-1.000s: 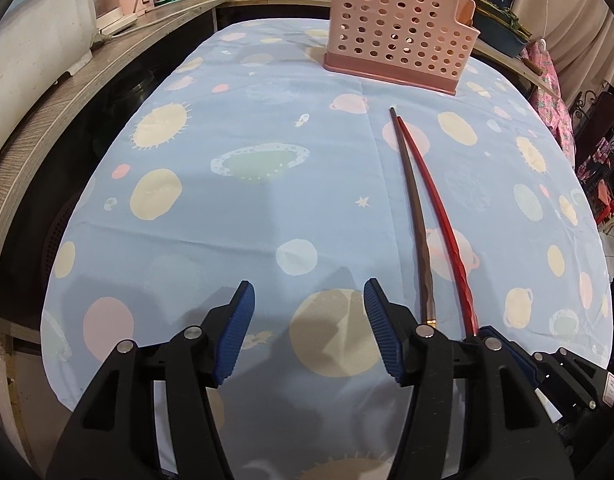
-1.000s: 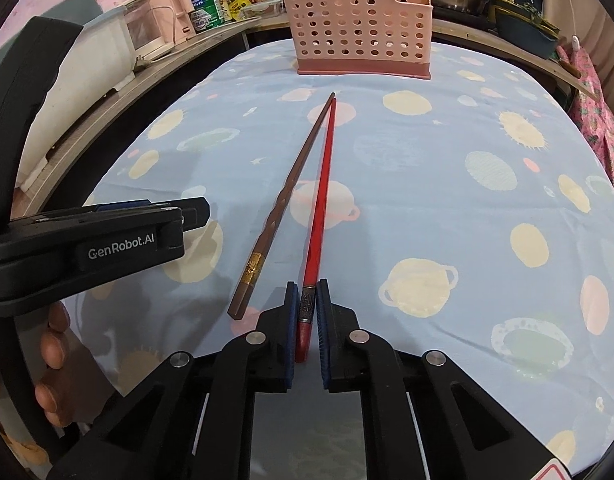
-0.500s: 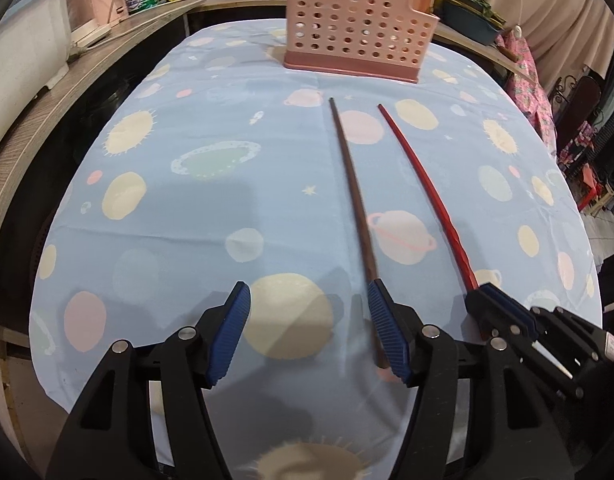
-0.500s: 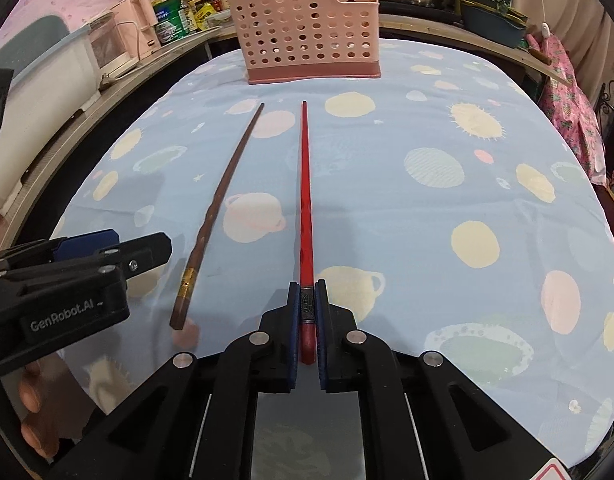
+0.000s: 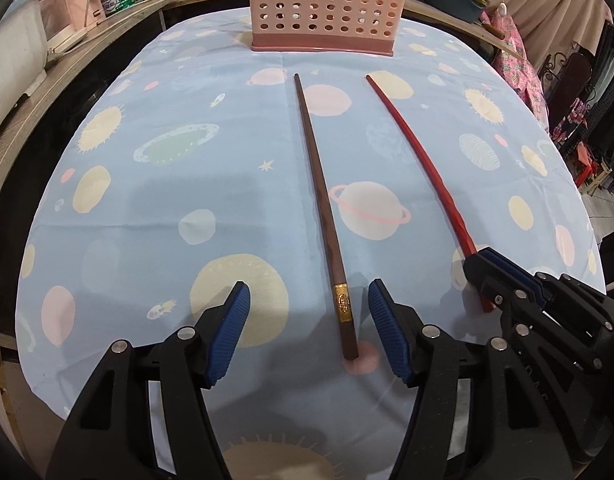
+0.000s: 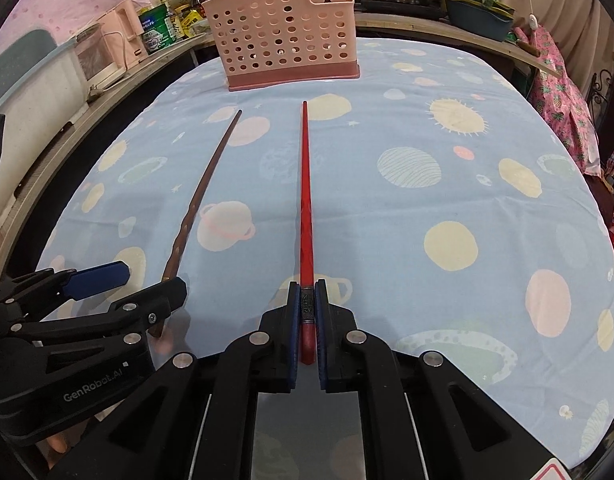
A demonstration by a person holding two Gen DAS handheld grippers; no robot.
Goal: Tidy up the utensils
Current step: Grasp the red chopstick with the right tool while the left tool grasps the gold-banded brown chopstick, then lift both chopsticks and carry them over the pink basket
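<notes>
Red chopstick [image 6: 306, 216] clamped; left claw [image 5: 309, 322] agape.

Planet-print tablecloth [image 5: 155, 208] — brown chopstick [image 5: 319, 204], red chopstick [image 5: 419, 156] (gripped end raised), pink basket [image 5: 327, 4].

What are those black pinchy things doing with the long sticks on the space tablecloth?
A person is tidying chopsticks with two hand-held grippers. The right gripper is shut on the thick end of the long red chopstick. The left gripper is open, its blue-padded fingers either side of the dark brown chopstick with a gold band, not gripping it. Both chopsticks point toward the pink perforated plastic utensil basket at the far end of the blue planet-print tablecloth.
</notes>
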